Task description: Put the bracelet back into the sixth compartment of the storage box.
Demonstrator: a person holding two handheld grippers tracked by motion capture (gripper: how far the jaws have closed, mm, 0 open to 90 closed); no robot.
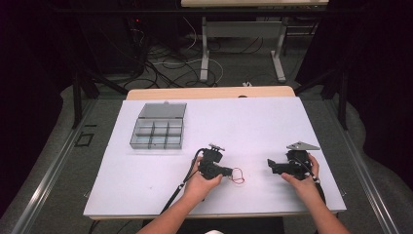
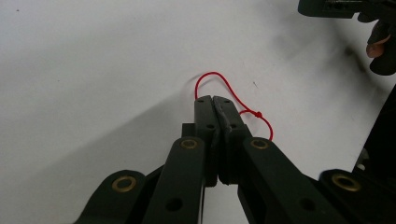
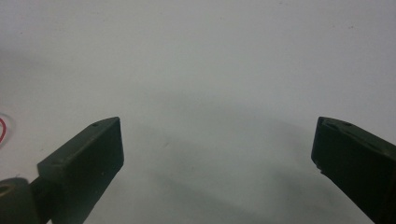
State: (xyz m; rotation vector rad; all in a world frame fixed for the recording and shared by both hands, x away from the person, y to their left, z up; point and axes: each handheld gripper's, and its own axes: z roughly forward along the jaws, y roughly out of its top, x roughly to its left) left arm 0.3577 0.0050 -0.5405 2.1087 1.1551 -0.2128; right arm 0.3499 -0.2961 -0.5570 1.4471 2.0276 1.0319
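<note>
Looking along the left gripper (image 2: 215,100) from its own camera, the two black jaws are pressed tight together and a thin red string loop (image 2: 223,83) is pinched between the tips. One bow of the string curls out just past the jaw tips, and another bit with a small knot (image 2: 258,114) hangs off beside the right-hand jaw, lying on the white table sheet (image 2: 93,70). So yeah, that one is clenched on the string.

From the high view the same gripper (image 1: 227,170) sits in the person's left hand (image 1: 200,183) near the front edge of the sheet, jaws pointing across toward the other gripper, with the red string (image 1: 237,176) right at its tip.

The right gripper (image 1: 271,165) is held in the right hand (image 1: 304,181), aimed back at the left one, and the two are apart with bare sheet between them. In its own view the jaws stand wide apart with nothing between them, just white sheet, so it's released. A sliver of red string (image 3: 2,130) shows at the far left edge there.

Farther off, beyond the left gripper and off to its left, there's a clear compartment box (image 1: 157,132) with its lid (image 1: 162,110) flipped open. I can't tell what's in the compartments.
</note>
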